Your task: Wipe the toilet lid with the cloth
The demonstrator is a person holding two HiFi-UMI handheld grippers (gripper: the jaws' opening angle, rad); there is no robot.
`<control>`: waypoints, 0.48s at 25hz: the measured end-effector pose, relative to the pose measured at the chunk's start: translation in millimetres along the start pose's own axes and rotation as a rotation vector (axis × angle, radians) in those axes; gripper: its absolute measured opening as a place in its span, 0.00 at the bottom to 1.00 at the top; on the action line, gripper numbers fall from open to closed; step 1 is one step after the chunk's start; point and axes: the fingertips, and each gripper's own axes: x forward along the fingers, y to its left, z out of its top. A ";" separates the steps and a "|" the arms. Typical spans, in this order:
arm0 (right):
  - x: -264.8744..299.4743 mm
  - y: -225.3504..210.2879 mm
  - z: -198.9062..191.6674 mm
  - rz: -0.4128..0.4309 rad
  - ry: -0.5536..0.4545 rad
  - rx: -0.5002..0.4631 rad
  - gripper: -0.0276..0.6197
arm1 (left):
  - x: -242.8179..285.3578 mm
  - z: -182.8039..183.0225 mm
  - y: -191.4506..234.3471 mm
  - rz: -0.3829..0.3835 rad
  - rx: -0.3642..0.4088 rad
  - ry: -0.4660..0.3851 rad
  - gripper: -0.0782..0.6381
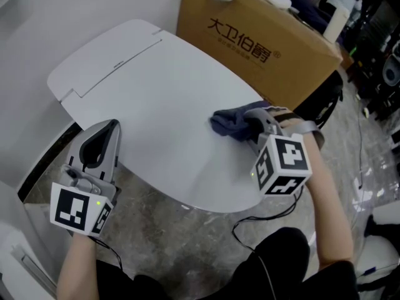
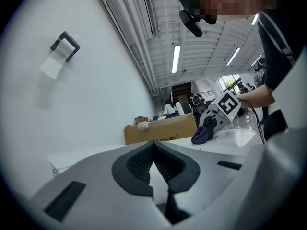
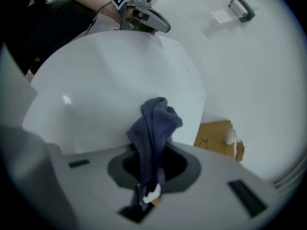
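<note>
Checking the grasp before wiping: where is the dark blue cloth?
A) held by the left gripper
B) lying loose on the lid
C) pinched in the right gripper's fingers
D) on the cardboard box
C: the right gripper view shows the cloth clamped by the fingers of the right gripper, its free end on the toilet lid.

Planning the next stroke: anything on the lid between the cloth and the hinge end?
Nothing visible. The cloth, pinched in the right claw, lies on the toilet lid; the surface toward the hinge is bare. The left claw sits at the lid's edge, aside.
</note>
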 end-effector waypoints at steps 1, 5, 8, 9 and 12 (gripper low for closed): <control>-2.2 1.9 0.1 -0.003 -0.001 0.000 0.14 | 0.1 0.1 -0.1 -0.001 0.002 0.000 0.12; -11.9 11.3 0.4 -0.009 -0.007 0.006 0.14 | -0.2 -0.2 -1.0 0.000 0.007 0.003 0.12; -19.0 20.0 0.7 -0.004 -0.008 0.002 0.14 | -1.0 -0.2 -1.6 -0.001 0.009 0.002 0.12; -20.6 21.8 1.1 -0.002 -0.008 0.000 0.14 | -0.8 -0.4 -1.1 0.000 0.010 0.001 0.12; -23.6 23.8 2.5 0.004 -0.005 0.005 0.14 | 1.3 -1.4 1.5 0.001 0.011 0.003 0.12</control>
